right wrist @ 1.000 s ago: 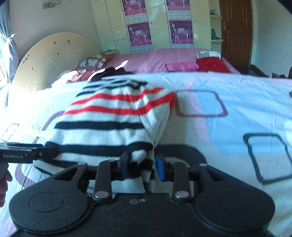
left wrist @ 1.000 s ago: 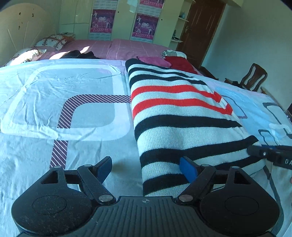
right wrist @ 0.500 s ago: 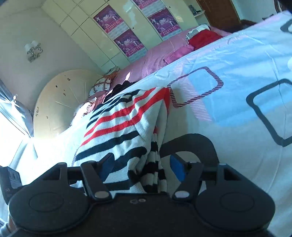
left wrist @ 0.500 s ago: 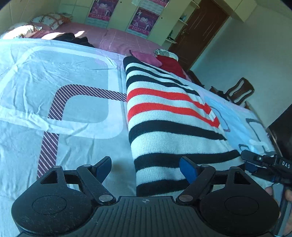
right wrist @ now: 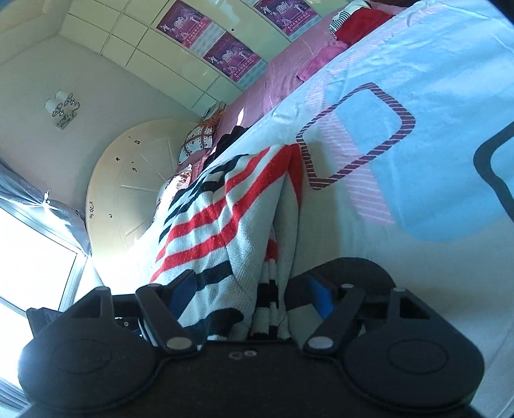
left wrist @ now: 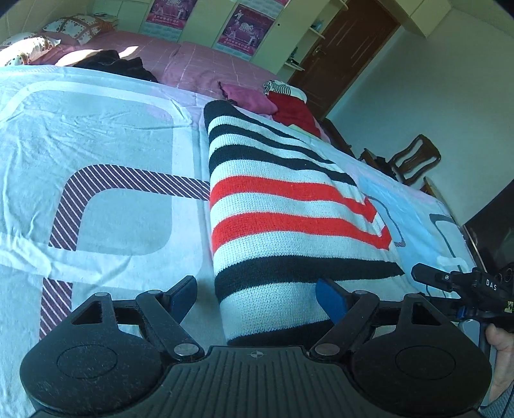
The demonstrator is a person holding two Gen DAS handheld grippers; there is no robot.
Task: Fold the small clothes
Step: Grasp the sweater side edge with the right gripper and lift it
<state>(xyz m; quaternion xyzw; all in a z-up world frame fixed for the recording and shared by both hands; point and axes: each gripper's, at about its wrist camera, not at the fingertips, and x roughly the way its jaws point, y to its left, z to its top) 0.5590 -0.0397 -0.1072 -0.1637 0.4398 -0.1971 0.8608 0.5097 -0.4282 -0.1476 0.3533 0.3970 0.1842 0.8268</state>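
Left wrist view looks down a wide bed spread with a pale blue sheet (left wrist: 106,135) printed with rounded rectangles, some grey, some outlined in purple-and-white stripes. Beyond it lies a second bed under a pink quilt (left wrist: 192,64), with patterned pillows (left wrist: 77,27) at its head and a small stack of pink, red and striped folded clothes (left wrist: 282,103) at its far end. A cream wardrobe with purple posters (left wrist: 244,25) lines the back wall beside a dark brown door (left wrist: 347,54), and a wooden chair (left wrist: 414,160) stands by the right-hand wall.

On the blue sheet lies the knitted sweater with white, black and red stripes (left wrist: 282,218), folded lengthwise into a long narrow band that runs away from the camera. Its near end sits between the fingers of the left gripper (left wrist: 258,297), which are spread wide and released; neither blue pad presses the knit.

From the right wrist view, the right gripper (right wrist: 253,295) straddles the sweater's (right wrist: 225,231) doubled right edge at the near end. Its fingers have just been opening and now stand apart, with the loose folds lying between them, ungripped. The right gripper's black body (left wrist: 465,283) and the person's hand (left wrist: 501,350) holding it show at the left view's right edge.
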